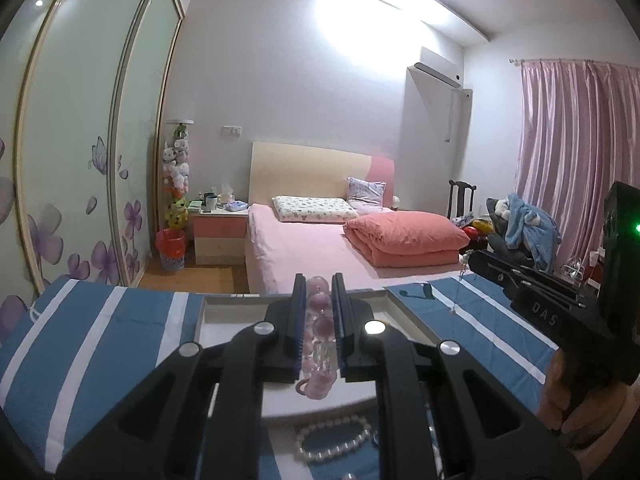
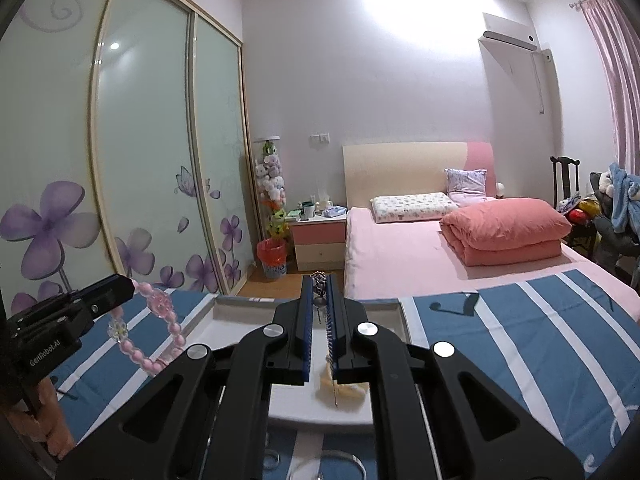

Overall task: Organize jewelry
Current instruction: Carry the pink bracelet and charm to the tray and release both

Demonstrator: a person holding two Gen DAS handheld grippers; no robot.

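Note:
My left gripper (image 1: 318,282) is shut on a pink bead bracelet (image 1: 323,326), which runs between the pads and loops out below them. In the right wrist view the bracelet (image 2: 160,304) dangles from the left gripper (image 2: 127,287) above the cloth. My right gripper (image 2: 319,285) is shut on a thin dark chain (image 2: 320,304) that hangs down between its fingers. From the left wrist view that chain (image 1: 456,292) is a fine thread dropping from the right gripper (image 1: 475,260). Both grippers hover over a shallow white box (image 1: 404,312) on a blue striped cloth (image 1: 100,340).
A pearl bracelet (image 1: 332,440) lies on the cloth in front of the box. Clear rings (image 2: 272,458) lie near the bottom edge, and a pale yellowish item (image 2: 346,394) sits in the box. Behind stand a pink bed (image 1: 312,248) and flowered wardrobe doors (image 2: 140,160).

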